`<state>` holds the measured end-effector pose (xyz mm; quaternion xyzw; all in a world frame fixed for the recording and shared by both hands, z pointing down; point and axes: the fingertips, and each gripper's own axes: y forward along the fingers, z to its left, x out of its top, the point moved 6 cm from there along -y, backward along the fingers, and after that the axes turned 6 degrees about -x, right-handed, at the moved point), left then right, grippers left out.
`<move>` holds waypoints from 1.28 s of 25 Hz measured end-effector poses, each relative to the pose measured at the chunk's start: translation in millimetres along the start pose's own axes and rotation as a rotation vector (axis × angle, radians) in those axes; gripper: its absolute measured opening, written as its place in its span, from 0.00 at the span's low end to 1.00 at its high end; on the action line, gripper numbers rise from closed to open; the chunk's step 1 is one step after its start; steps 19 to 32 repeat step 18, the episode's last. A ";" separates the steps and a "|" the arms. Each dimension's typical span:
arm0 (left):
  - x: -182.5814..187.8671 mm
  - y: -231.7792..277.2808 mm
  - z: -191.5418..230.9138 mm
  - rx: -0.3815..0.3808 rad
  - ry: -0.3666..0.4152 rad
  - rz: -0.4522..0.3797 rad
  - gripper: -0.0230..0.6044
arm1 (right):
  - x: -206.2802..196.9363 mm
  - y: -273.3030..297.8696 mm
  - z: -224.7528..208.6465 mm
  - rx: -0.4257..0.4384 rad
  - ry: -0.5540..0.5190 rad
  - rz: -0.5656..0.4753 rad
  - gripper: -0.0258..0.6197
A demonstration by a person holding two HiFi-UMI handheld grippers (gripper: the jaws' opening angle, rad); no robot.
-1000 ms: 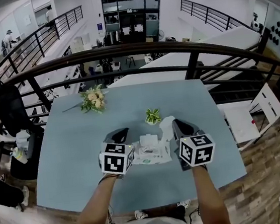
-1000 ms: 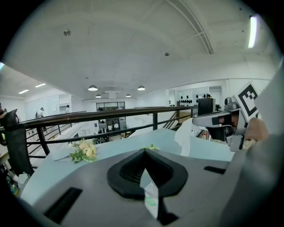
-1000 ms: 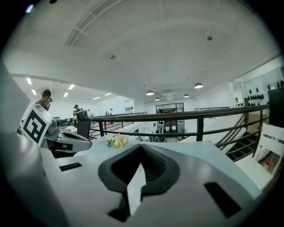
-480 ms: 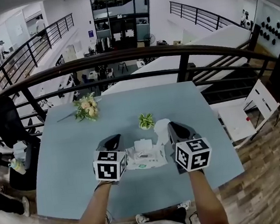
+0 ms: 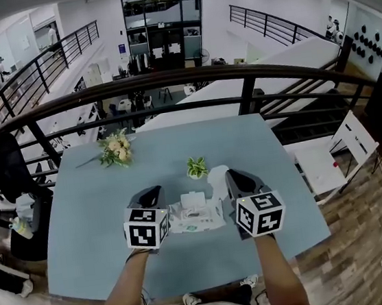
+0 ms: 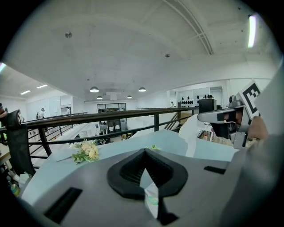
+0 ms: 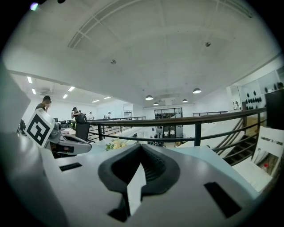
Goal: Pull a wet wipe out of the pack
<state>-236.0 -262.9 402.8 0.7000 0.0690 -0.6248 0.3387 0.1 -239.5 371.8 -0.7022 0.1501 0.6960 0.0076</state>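
On a blue table (image 5: 102, 214), the left gripper (image 5: 151, 196) pinches an edge of the pack (image 5: 196, 218), steadying it, while the right gripper (image 5: 233, 178) clamps a partly drawn wet wipe (image 5: 215, 178); next, probably pull it clear.

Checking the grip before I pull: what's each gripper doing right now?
Left gripper: closed on the wipe pack edge.
Right gripper: closed on a white wet wipe.
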 end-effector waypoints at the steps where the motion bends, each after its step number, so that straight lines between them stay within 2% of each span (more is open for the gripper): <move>1: 0.1 -0.1 -0.2 0.000 0.001 0.000 0.03 | 0.5 0.0 0.1 0.000 -0.001 -0.001 0.05; 32: -1.1 1.7 2.7 -0.004 0.001 0.007 0.03 | 0.4 3.1 1.9 0.001 0.007 0.005 0.05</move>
